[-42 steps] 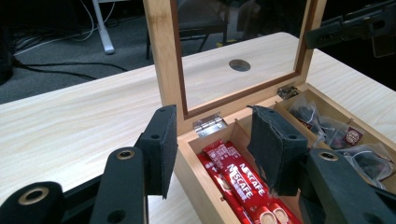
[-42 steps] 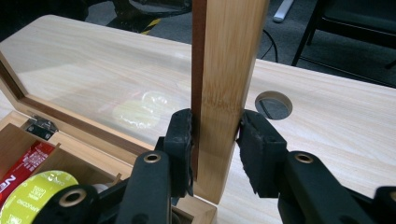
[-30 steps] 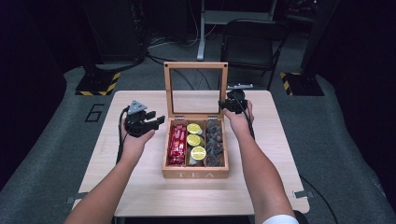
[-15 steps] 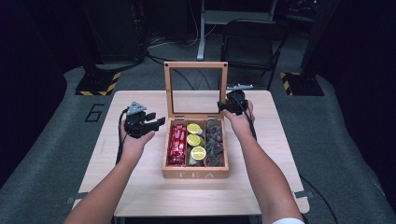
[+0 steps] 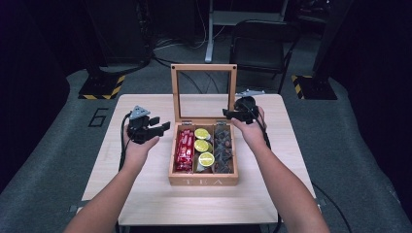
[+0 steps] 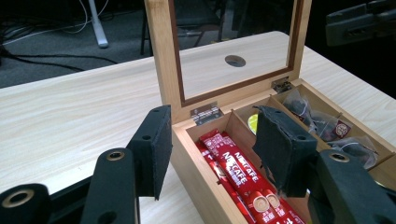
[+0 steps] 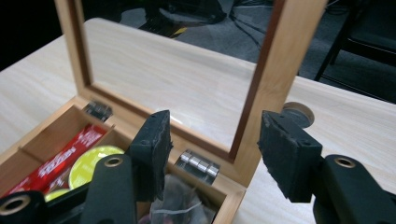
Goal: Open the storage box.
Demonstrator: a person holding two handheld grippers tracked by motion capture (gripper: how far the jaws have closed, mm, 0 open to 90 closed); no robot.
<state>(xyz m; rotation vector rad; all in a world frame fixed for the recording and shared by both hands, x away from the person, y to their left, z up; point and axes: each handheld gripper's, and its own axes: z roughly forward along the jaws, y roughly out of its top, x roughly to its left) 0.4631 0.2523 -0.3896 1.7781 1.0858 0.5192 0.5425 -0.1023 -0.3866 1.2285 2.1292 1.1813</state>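
I have the wooden tea box (image 5: pixel 203 180) sitting in the middle of the table (image 5: pixel 145 194), its glass-paned lid (image 5: pixel 204 92) standing upright at the back. Inside, the left compartment holds red coffee sticks (image 5: pixel 185 150), the middle one round yellow-green packets (image 5: pixel 202 145), and the right one dark tea bags (image 5: pixel 223 150).

My left gripper (image 5: pixel 154 129) hovers just beside the box's left wall near the back corner. Its jaws have just been opening and stand partly apart, with nothing held; in the left gripper view (image 6: pixel 212 149) the box's left wall lies between them without either pad pressing on it.

My right gripper (image 5: pixel 233 114) sits at the back right corner of the box, close to the lid's right post. Its jaws have just been opening too, and in the right gripper view (image 7: pixel 215 144) the lid's frame and a hinge (image 7: pixel 198 163) show in the gap, untouched by either pad.
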